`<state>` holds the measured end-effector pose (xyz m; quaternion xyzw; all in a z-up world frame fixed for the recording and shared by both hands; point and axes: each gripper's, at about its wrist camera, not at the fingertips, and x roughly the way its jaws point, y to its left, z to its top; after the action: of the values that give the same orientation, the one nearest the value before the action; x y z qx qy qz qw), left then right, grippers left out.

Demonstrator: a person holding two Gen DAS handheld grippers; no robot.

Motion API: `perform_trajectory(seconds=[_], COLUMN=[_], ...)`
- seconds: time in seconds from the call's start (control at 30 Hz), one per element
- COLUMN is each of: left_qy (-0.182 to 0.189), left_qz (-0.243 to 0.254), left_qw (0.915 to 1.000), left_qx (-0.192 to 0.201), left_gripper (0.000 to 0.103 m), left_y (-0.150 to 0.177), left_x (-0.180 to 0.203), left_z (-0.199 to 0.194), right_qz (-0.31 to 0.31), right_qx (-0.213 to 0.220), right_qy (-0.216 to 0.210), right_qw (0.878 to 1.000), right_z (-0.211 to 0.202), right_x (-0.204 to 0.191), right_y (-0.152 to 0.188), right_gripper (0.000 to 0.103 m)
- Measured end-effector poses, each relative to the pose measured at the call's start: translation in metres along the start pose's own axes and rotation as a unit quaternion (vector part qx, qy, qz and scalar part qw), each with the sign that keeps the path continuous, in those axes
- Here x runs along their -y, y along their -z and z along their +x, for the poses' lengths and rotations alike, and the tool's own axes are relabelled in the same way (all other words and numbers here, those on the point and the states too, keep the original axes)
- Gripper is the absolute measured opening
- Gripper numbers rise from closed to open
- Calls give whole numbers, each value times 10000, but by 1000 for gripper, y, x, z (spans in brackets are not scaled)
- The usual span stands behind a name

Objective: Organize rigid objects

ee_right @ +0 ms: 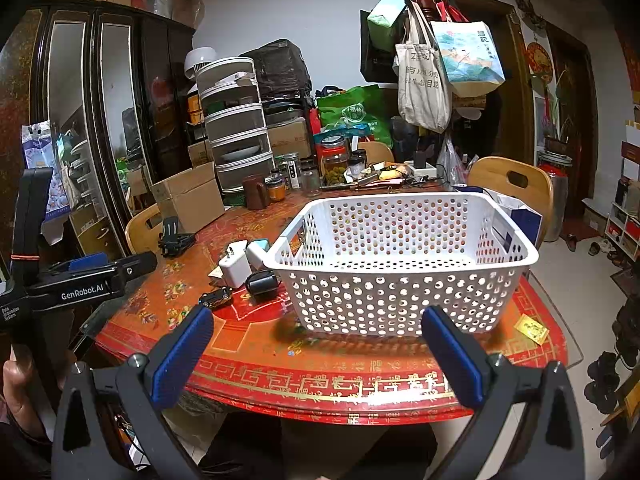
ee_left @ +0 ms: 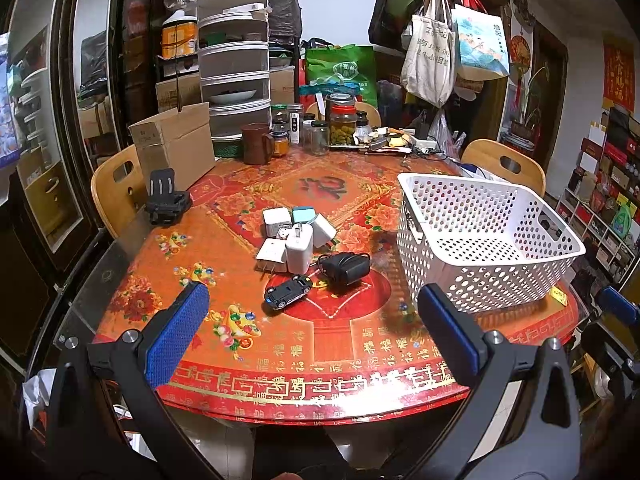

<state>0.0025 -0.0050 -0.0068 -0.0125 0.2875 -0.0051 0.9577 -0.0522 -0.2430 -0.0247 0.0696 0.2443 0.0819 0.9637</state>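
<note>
A pile of white charger plugs (ee_left: 294, 236) with one teal plug (ee_left: 304, 214) lies mid-table. A black power adapter (ee_left: 345, 267) and a black toy car (ee_left: 287, 291) lie just in front of it. A white perforated basket (ee_left: 532, 256) stands empty to the right. My left gripper (ee_left: 312, 306) is open and empty, held above the near table edge, short of the car. My right gripper (ee_right: 318, 330) is open and empty in front of the basket (ee_right: 400, 300). The plugs (ee_right: 236, 266), adapter (ee_right: 262, 282) and car (ee_right: 216, 298) lie to its left.
A black clip mount (ee_left: 166, 198) sits at the table's left, by a cardboard box (ee_left: 176, 146). Jars (ee_left: 342, 124), a brown mug (ee_left: 256, 144) and clutter line the far edge. A small yellow card (ee_right: 531, 329) lies right of the basket. Wooden chairs (ee_left: 506, 164) surround the table.
</note>
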Motion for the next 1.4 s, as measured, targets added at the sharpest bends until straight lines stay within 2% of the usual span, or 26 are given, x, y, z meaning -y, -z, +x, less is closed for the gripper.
perform_trajectory(seconds=[0.17,0.23,0.3,0.4,0.43,0.5,0.53,0.6,0.67,0.73,0.83,0.87,0.9,0.97,1.1,1.27,1.3,1.37,1.4], left_qy=[-20,85,290,421,418,147,18,-137,-326,-191,-8,0,-14,-24,-52,-174,-218,-232,-230], left_qz=[0,-28,-107,-470,-565,-608,-580,-399,-230,-217,-428,-461,-481,-461,-341,-317,-296,-221,-189], left_qw=[10000,9999,9995,9975,9966,9961,9961,9952,9931,9903,9860,9847,9836,9828,9829,9815,9815,9807,9806], left_qx=[44,101,106,-302,-441,-624,-664,-884,-1099,-1356,-1614,-1683,-1740,-1790,-1807,-1883,-1881,-1926,-1936], left_gripper=[103,103,103,103,103,103,103,103,103,103,103,103,103,103,103,102,100,84,81], left_y=[1,4,6,10,11,14,16,19,23,30,38,40,42,43,40,37,37,36,37], left_x=[-1,-3,-8,-30,-38,-51,-54,-60,-61,-66,-74,-75,-75,-73,-62,-57,-56,-53,-51], left_z=[1,5,18,58,73,101,110,134,154,172,195,202,210,223,239,248,250,254,253], right_qz=[11,11,75,352,464,768,940,1228,1373,1440,1588,1589,1565,1514,1263,1001,954,922,914], right_qx=[-13,39,176,207,165,-2,-106,-383,-589,-720,-792,-812,-848,-879,-1038,-1168,-1176,-1201,-1203], right_qy=[14,103,334,1001,1236,1601,1682,1705,1675,1566,1385,1370,1376,1299,1355,1523,1546,1548,1537], right_qw=[10000,9999,9993,9941,9911,9841,9812,9769,9745,9744,9743,9744,9744,9759,9772,9763,9763,9763,9765], right_z=[1,1,3,15,21,36,44,64,83,99,117,123,128,135,142,149,151,152,153], right_x=[1,6,18,62,82,124,144,181,207,221,239,242,240,236,227,217,215,213,213], right_y=[0,1,2,-7,-11,-20,-25,-32,-38,-41,-39,-38,-38,-40,-45,-48,-49,-48,-48], right_gripper=[103,103,103,103,103,102,99,83,79,71,52,39,32,26,18,14,14,13,13])
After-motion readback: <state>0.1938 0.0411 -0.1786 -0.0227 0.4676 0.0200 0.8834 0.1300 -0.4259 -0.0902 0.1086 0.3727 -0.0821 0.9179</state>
